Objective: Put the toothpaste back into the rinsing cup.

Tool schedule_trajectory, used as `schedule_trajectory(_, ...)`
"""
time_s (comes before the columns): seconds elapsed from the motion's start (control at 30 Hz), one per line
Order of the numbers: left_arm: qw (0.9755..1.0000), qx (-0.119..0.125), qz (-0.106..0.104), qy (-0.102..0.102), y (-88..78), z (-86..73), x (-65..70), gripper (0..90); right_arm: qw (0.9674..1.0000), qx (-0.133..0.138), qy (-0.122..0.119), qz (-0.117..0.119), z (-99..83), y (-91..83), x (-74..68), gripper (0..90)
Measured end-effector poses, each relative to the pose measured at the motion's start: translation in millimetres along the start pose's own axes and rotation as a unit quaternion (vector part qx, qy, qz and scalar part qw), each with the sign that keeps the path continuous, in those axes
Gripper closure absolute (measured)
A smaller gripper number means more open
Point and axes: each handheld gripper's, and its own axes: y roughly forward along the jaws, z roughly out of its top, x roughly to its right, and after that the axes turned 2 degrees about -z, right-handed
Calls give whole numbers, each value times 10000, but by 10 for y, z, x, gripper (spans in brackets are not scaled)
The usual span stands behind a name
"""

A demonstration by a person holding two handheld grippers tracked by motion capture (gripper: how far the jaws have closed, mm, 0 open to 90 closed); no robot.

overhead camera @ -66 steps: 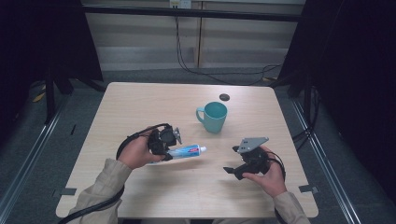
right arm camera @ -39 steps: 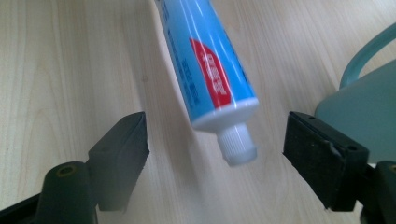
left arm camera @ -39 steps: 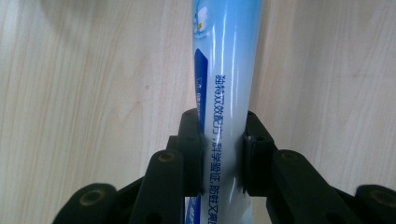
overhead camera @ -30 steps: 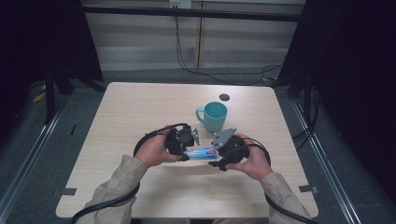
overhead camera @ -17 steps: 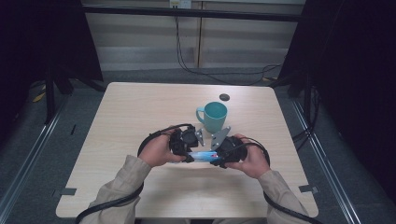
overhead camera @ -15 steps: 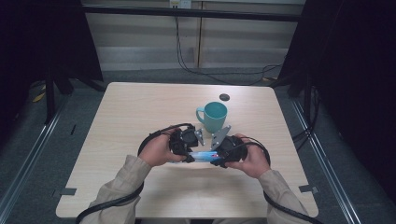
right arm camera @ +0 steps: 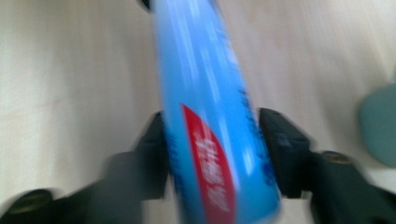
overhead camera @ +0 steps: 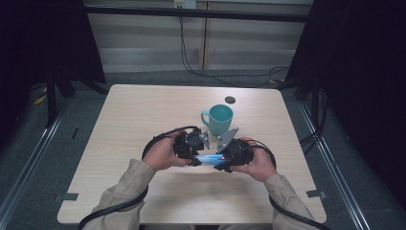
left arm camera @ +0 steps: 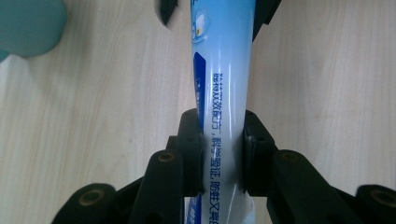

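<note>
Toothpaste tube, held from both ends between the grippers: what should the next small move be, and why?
Probably open the left gripper. The toothpaste tube is clamped in it, and the right gripper, whose jaws have just been closing, now flanks the other end, so the right can likely carry it to the teal mug.

The soft plastic toothpaste tube (left arm camera: 223, 93) is light blue fading to white, with dark blue print, a dark blue panel and a red stripe. The ceramic mug (overhead camera: 220, 118) is teal. The wooden counter (overhead camera: 134, 115) is pale beige with fine grain. Both tongs are black. The sleeves are khaki.
</note>
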Motion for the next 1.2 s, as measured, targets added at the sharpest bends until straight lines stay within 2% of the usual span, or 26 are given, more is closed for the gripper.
schedule_trajectory(0.03, 10000, 5, -26, -16, 10, 10, 3, 723, 10000, -11, 2, -7, 2, 10, -1, 564)
schedule_trajectory(0.07, 10000, 32, 46, 63, 14, 15, 7, 708, 9998, -119, 102, 97, 3, 21, -12, 593)
schedule_trajectory(0.1, 9997, 88, 142, 185, 22, 10, 11, 693, 9996, -221, 159, 34, 4, 15, -29, 614)
schedule_trajectory(0.13, 9997, 217, 109, 96, 30, -2, 5, 674, 9996, -220, 180, 11, 3, -1, -31, 634)
schedule_trajectory(0.17, 9992, 350, 186, 65, 21, -18, -9, 640, 9996, -157, 188, 114, 2, -18, -27, 655)
schedule_trajectory(0.2, 9982, 490, 351, 54, 7, -38, -27, 577, 9996, -141, 246, 48, 4, -45, -31, 664)
schedule_trajectory(0.23, 9973, 541, 495, -47, -5, -56, -35, 434, 9995, -156, 282, -9, 3, -73, -29, 671)
schedule_trajectory(0.27, 9967, 614, 519, -95, -30, -78, -47, 366, 9995, -148, 289, -32, -6, -97, -18, 677)
schedule_trajectory(0.37, 9969, 532, 567, -84, -72, -129, -50, 345, 9991, -191, 366, -119, -58, -140, 6, 682)
schedule_trajectory(0.47, 9964, 524, 638, -191, -83, -188, -72, 281, 9985, -105, 520, -156, -111, -198, 33, 682)
schedule_trajectory(0.53, 9960, 596, 621, -258, -97, -231, -85, 262, 9983, -69, 538, -208, -141, -227, 49, 682)
schedule_trajectory(0.6, 9956, 530, 733, -233, -100, -267, -84, 258, 9976, -71, 650, -249, -173, -252, 60, 684)
schedule_trajectory(0.67, 9953, 565, 728, -301, -97, -301, -89, 258, 9975, -62, 645, -292, -184, -283, 72, 688)
schedule_trajectory(0.77, 9944, 535, 847, -334, -102, -346, -106, 228, 9968, 43, 707, -364, -169, -346, 75, 690)
schedule_trajectory(0.83, 9937, 558, 941, -254, -103, -367, -104, 218, 9971, 195, 629, -386, -152, -391, 77, 690)
schedule_trajectory(0.87, 9930, 602, 972, -308, -95, -371, -100, 218, 9971, 195, 629, -386, -152, -391, 77, 690)
schedule_trajectory(0.93, 9935, 578, 953, -245, -77, -372, -100, 217, 9969, 231, 657, -361, -145, -417, 78, 690)
schedule_trajectory(1.0, 9936, 520, 982, -201, -62, -365, -99, 235, 9968, 301, 634, -379, -135, -438, 74, 690)
schedule_trajectory(1.07, 9933, 561, 998, -161, -35, -352, -94, 252, 9969, 322, 630, -357, -126, -439, 67, 690)
schedule_trajectory(1.1, 9934, 522, 1013, -129, -9, -341, -93, 292, 9972, 326, 583, -340, -112, -434, 60, 690)
schedule_trajectory(1.2, 9932, 522, 1041, -9, 34, -317, -94, 336, 9972, 329, 580, -326, -102, -435, 56, 690)
